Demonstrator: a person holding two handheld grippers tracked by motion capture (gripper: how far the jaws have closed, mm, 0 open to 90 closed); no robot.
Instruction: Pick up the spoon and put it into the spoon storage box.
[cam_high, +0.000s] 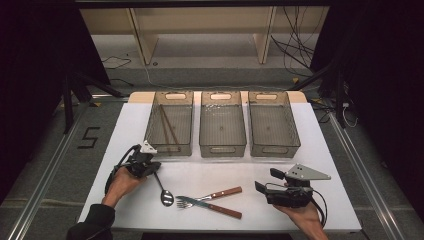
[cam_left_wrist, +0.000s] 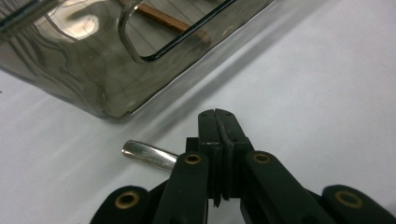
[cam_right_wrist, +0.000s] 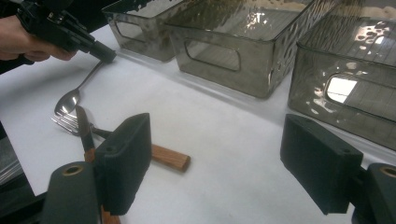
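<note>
A metal spoon (cam_high: 163, 192) lies on the white table, bowl toward me, with its handle running up into my left gripper (cam_high: 156, 168). In the left gripper view the jaws are shut and the handle end (cam_left_wrist: 147, 155) pokes out to their left. From the right gripper view the left gripper (cam_right_wrist: 105, 52) pinches the top of the spoon (cam_right_wrist: 67, 100). A fork (cam_high: 225, 192) and a knife (cam_high: 227, 211), both wooden-handled, lie crossed mid-table. My right gripper (cam_high: 268, 180) hovers open just right of them, its jaws (cam_right_wrist: 217, 123) wide apart and holding nothing.
Three smoky translucent bins stand in a row at the back: left bin (cam_high: 168, 149), middle bin (cam_high: 222, 150), right bin (cam_high: 275, 149). Chopsticks (cam_high: 167, 127) lie in the left bin, whose front corner (cam_left_wrist: 107, 109) is close to my left gripper.
</note>
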